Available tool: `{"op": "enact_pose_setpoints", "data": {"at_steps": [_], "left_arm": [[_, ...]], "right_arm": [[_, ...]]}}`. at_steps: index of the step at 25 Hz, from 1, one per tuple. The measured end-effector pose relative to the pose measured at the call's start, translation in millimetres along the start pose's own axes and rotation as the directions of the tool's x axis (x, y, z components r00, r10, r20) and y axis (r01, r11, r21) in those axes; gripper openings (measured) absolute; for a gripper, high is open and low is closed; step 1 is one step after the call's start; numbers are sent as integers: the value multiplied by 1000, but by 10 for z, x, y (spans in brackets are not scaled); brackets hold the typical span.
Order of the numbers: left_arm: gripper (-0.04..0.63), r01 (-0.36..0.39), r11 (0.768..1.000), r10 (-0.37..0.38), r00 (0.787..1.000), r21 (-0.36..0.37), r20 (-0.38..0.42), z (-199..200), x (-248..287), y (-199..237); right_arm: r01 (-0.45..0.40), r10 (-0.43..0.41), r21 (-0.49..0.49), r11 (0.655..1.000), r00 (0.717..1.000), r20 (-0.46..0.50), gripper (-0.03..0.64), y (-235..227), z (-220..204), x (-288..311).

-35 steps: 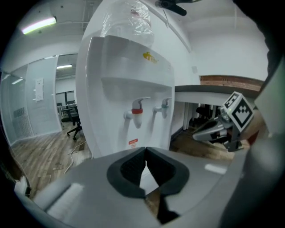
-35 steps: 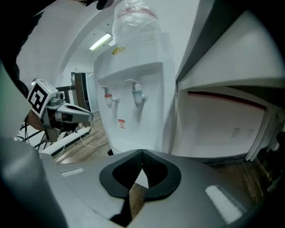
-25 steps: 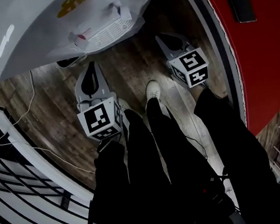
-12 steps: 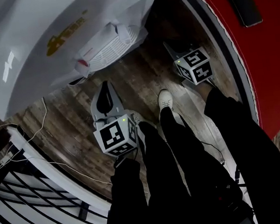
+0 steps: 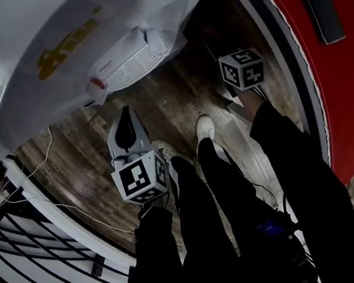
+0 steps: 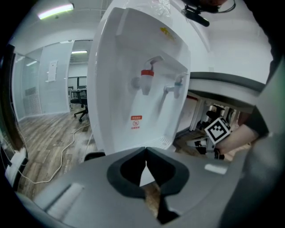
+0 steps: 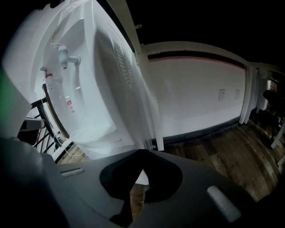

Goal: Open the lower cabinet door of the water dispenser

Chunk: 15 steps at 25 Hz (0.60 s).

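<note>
The white water dispenser (image 5: 60, 49) fills the upper left of the head view, its drip tray (image 5: 132, 59) jutting out over the wooden floor. In the left gripper view its front shows a red tap (image 6: 147, 74) and a blue tap (image 6: 179, 83). The lower cabinet door is hidden behind the gripper body. My left gripper (image 5: 125, 112) hangs in front of the dispenser, a little short of the tray, shut and empty (image 6: 146, 153). My right gripper (image 7: 141, 156) is also shut on nothing and faces the dispenser's right side. Its marker cube (image 5: 241, 68) covers its jaws in the head view.
The person's dark legs and white shoes (image 5: 205, 126) stand just behind the grippers. A white cable (image 5: 47, 151) trails over the floor at left, beside a black-and-white railing (image 5: 27, 210). A red wall (image 5: 335, 64) runs along the right. An office chair (image 6: 82, 100) stands far off.
The dispenser has grown larger in the head view. The left gripper sits lower in that view, and the right gripper's cube has shifted up toward the dispenser's right side. Both stay shut.
</note>
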<state>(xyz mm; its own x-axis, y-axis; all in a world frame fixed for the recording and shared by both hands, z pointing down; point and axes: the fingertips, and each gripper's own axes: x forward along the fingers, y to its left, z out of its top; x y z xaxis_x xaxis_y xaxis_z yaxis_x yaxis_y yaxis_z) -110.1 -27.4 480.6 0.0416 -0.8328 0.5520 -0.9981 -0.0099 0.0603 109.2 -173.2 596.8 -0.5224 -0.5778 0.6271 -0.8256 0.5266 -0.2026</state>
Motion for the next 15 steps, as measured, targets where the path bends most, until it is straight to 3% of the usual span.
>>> {"op": "enact_pose_setpoints", "data": {"at_steps": [6, 15], "left_arm": [[6, -31, 999, 31, 1000, -18, -7, -110, 21, 122], [6, -35, 999, 35, 999, -29, 2, -173, 10, 88]], "right_arm": [[-38, 36, -131, 991, 999, -22, -2, 82, 210, 294], [-44, 39, -122, 991, 998, -43, -2, -42, 225, 483]]}}
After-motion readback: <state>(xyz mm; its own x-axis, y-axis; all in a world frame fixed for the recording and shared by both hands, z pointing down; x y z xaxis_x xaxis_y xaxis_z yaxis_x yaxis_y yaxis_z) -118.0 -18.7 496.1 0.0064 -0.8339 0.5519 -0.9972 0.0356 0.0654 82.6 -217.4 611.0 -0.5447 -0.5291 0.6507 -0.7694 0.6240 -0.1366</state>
